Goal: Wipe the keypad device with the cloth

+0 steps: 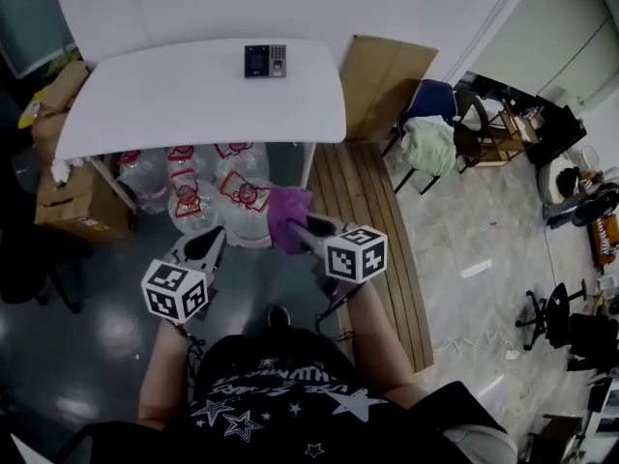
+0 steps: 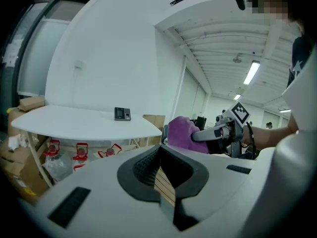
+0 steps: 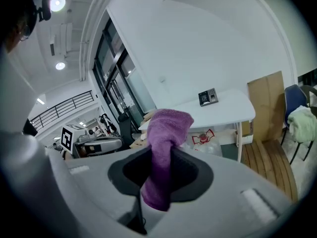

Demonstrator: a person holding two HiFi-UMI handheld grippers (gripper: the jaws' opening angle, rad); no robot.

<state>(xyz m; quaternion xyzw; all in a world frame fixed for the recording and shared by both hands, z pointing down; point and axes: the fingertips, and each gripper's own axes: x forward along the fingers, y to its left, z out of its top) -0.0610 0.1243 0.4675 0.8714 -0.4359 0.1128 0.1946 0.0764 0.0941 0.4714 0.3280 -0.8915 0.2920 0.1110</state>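
The dark keypad device lies flat near the far edge of the white table; it also shows small in the left gripper view and the right gripper view. My right gripper is shut on a purple cloth that bunches out beyond the jaws. It hangs in the air short of the table's near edge. My left gripper is beside it, jaws together and holding nothing. Both are well away from the device.
Several large water bottles with red handles sit under the table. Cardboard boxes stand at the left, a cardboard sheet leans at the table's right end. A blue chair with clothes and a wooden floor strip lie to the right.
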